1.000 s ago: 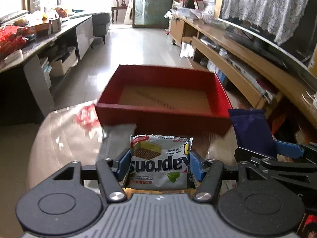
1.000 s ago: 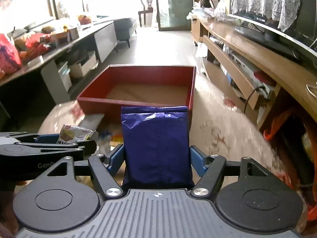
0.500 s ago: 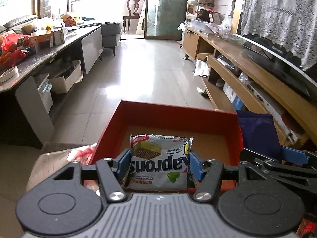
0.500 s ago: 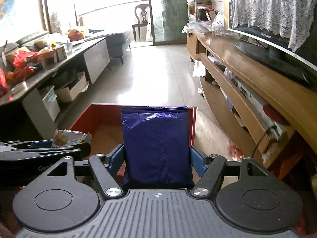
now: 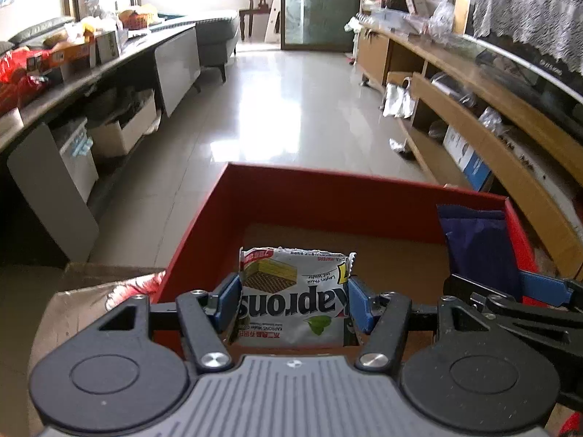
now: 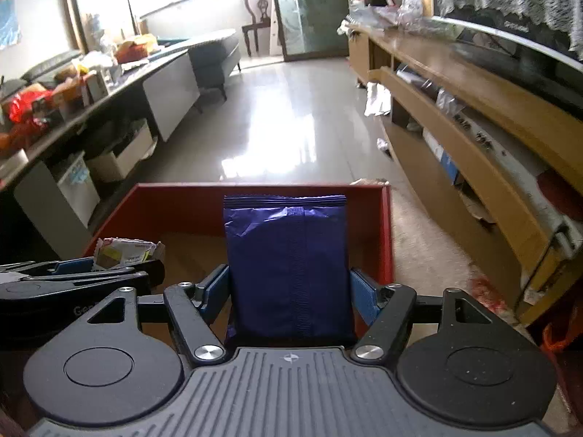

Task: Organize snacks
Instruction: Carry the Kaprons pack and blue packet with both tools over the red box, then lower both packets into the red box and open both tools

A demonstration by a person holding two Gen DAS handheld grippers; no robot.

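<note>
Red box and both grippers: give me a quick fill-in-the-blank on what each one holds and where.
1. The left gripper is shut on a silver ____ packet.
2. The right gripper clamps a plain ____ pouch.
3. Both snacks hang over the open ____ box.
4. The box floor beneath them looks ____.

Missing words: wafer; purple; red; bare

wafer packet (image 5: 293, 291) over red box (image 5: 328, 196)

We counted two snack packets, one silver wafer packet (image 5: 293, 291) and one purple packet (image 6: 289, 266), plus one red box (image 5: 328, 196).
</note>
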